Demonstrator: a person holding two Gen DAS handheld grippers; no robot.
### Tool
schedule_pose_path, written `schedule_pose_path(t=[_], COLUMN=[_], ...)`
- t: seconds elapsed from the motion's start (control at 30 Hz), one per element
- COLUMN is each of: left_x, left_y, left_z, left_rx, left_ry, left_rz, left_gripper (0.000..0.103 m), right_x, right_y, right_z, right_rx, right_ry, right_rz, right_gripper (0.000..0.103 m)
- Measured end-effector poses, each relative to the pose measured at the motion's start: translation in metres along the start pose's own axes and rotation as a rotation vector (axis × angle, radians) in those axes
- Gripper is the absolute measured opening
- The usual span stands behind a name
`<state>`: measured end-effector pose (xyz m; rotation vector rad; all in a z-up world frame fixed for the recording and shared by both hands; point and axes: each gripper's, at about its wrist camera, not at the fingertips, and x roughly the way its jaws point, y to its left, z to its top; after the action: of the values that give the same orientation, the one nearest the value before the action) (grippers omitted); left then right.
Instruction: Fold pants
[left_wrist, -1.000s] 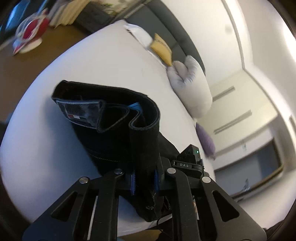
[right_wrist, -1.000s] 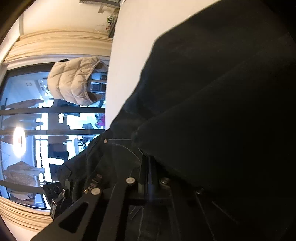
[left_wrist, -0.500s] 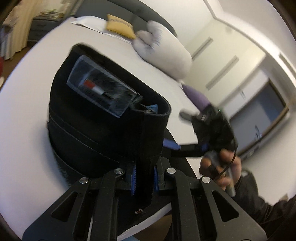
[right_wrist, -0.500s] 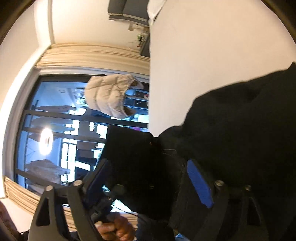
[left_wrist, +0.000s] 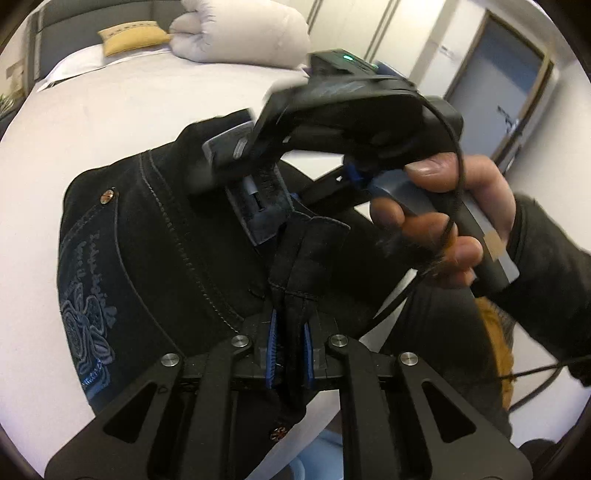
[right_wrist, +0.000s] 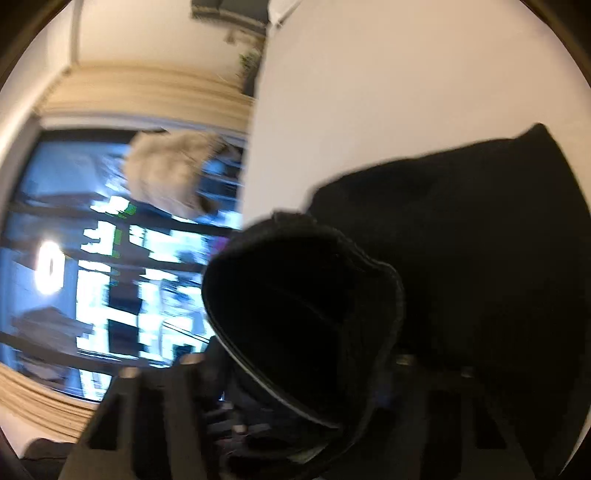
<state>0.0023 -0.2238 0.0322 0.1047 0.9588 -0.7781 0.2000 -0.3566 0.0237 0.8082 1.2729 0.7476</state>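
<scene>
The left gripper (left_wrist: 289, 347) is clenched on a thick fold of the black denim pants (left_wrist: 155, 236), whose stitched seams, rivet and embroidered pocket lie bunched on the smooth white bed (left_wrist: 92, 103). The right gripper (right_wrist: 295, 373) is closing with a dark rolled cuff between its blurred fingers; whether the pads press it is unclear. Beyond, a person's hand (left_wrist: 443, 218) holds that gripper, then a puffy white duvet (left_wrist: 240, 33).

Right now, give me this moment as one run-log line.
left claw: shut on pants | right claw: closing, pants between | pants: on bed, half folded
</scene>
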Motion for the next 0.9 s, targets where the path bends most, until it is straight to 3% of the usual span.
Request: schedule_pose_path(t=[0.1, 0.27, 0.43, 0.63, 0.9], left_x=[0.007, 0.018, 0.036, 0.065, 0.071], left_y=[-0.008, -0.018, -0.030, -0.055, -0.041], left_z=[0.003, 0.013, 0.024, 0.031, 0.028], left_rx=[0.009, 0.046, 0.074, 0.104, 0.120], left_ry=[0.011, 0.028, 0.022, 0.040, 0.068], left_rz=[-0.011, -0.030, -0.055, -0.069, -0.077], left_gripper=[0.010, 0.010, 0.010, 0.010, 0.010], right_x=[-0.005, -0.023, -0.045, -0.060, -0.074], right_y=[-0.012, -0.021, -0.024, -0.042, -0.065], right_z=[-0.004, -0.013, -0.004, 0.001, 0.001], right_rx=[0.017, 0.014, 0.007, 0.020, 0.055], right_ry=[-0.010, -0.066, -0.097, -0.073, -0.081], right_rz=[-0.035, -0.083, -0.106, -0.123, -0.127], right_gripper=[0.029, 0.017, 0.016, 0.016, 0.015])
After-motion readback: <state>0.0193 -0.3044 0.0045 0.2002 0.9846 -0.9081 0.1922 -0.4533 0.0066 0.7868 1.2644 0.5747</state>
